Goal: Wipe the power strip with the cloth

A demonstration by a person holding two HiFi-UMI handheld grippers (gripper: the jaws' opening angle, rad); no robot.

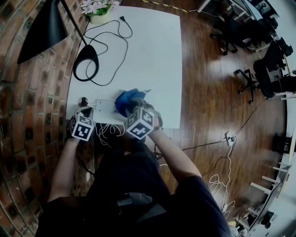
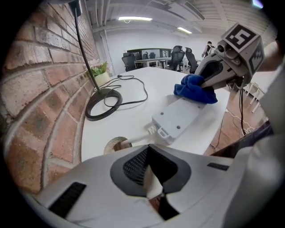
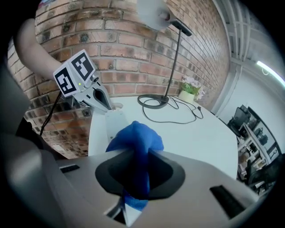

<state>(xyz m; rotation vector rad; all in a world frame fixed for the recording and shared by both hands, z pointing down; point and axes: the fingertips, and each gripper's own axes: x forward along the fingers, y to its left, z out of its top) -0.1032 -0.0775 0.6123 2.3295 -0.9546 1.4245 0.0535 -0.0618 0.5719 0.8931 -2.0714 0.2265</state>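
Note:
A white power strip point(image 1: 104, 107) lies near the table's front left edge, and it also shows in the left gripper view point(image 2: 180, 118) and the right gripper view point(image 3: 116, 123). My right gripper point(image 1: 137, 106) is shut on a bunched blue cloth point(image 3: 136, 138), which rests on the strip's right end point(image 2: 194, 89). My left gripper point(image 1: 88, 111) is shut and sits low over the table edge, just left of the strip. A pale sliver shows between its jaws point(image 2: 149, 156), and I cannot tell what it is. The strip's white cord point(image 2: 138, 139) runs toward a round hole point(image 2: 116, 144) in the table.
A black lamp base point(image 1: 86, 65) with a looping black cable point(image 1: 113, 39) stands at the back left of the white table point(image 1: 152, 69). A flower pot point(image 1: 96, 9) is at the far edge. A brick wall point(image 1: 32, 92) runs along the left. Office chairs point(image 1: 263, 69) stand on the wooden floor to the right.

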